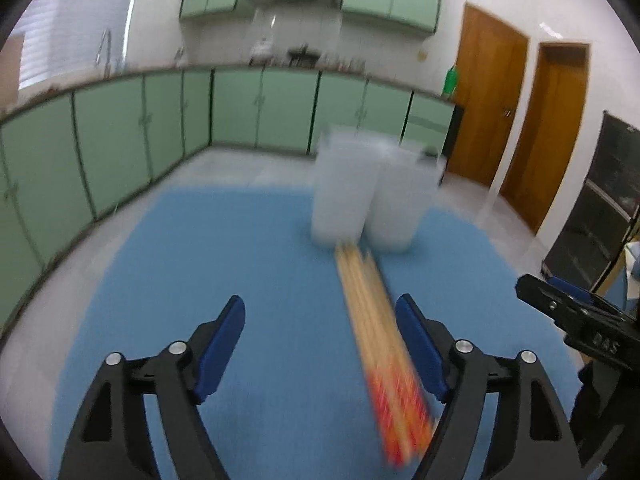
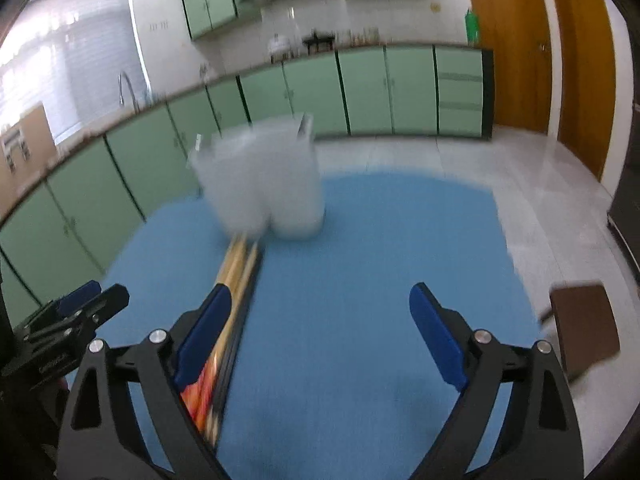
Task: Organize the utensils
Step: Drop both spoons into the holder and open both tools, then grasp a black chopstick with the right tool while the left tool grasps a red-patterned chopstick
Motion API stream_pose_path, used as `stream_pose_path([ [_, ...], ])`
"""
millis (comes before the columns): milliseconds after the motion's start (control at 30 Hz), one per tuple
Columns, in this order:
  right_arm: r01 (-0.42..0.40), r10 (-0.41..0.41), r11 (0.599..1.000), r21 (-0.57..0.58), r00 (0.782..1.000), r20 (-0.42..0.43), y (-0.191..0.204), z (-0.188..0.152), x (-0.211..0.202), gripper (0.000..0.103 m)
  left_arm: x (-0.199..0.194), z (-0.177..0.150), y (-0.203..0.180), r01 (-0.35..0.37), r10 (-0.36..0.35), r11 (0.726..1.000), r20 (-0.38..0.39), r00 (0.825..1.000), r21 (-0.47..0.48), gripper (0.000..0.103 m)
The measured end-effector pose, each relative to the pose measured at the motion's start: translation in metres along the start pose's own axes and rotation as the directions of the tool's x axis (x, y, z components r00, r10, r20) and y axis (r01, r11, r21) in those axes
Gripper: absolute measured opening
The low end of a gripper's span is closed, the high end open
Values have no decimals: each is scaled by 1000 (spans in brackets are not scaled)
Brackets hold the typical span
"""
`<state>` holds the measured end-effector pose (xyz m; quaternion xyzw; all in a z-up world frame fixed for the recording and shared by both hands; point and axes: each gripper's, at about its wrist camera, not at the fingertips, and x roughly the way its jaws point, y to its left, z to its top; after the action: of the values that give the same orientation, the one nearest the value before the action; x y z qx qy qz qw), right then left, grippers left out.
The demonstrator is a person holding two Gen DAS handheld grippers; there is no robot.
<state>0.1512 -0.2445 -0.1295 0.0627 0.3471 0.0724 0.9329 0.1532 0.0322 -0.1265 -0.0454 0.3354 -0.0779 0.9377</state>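
A bundle of wooden chopsticks with red-patterned ends lies on the blue table, its plain tips touching or nearly touching two white translucent holders. My left gripper is open above the table; the chopsticks run just inside its right finger, and nothing is gripped. In the right wrist view the same chopsticks pass behind the left finger of my open right gripper, which is empty. The holders stand straight ahead. Both views are motion-blurred. Each gripper shows at the edge of the other's view.
Green base cabinets line the far walls beyond a pale tiled floor. Wooden doors stand at the right. A brown stool seat sits past the table's right edge. A dark shelf unit stands at the far right.
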Motion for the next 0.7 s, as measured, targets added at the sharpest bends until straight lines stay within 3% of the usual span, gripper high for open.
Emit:
stream_pose_path([
  [233, -32, 23, 997, -71, 992, -124, 41, -60, -10, 75, -1, -58, 12, -65, 60, 998, -158, 986, -26, 77],
  [400, -85, 71, 994, -68, 979, -193, 57, -77, -4, 62, -5, -65, 12, -82, 78, 997, -182, 980, -15, 77],
  [700, -19, -11, 989, -144, 979, -203, 61, -82, -1, 51, -6, -65, 7, -80, 81, 997, -196, 977, 14, 79],
])
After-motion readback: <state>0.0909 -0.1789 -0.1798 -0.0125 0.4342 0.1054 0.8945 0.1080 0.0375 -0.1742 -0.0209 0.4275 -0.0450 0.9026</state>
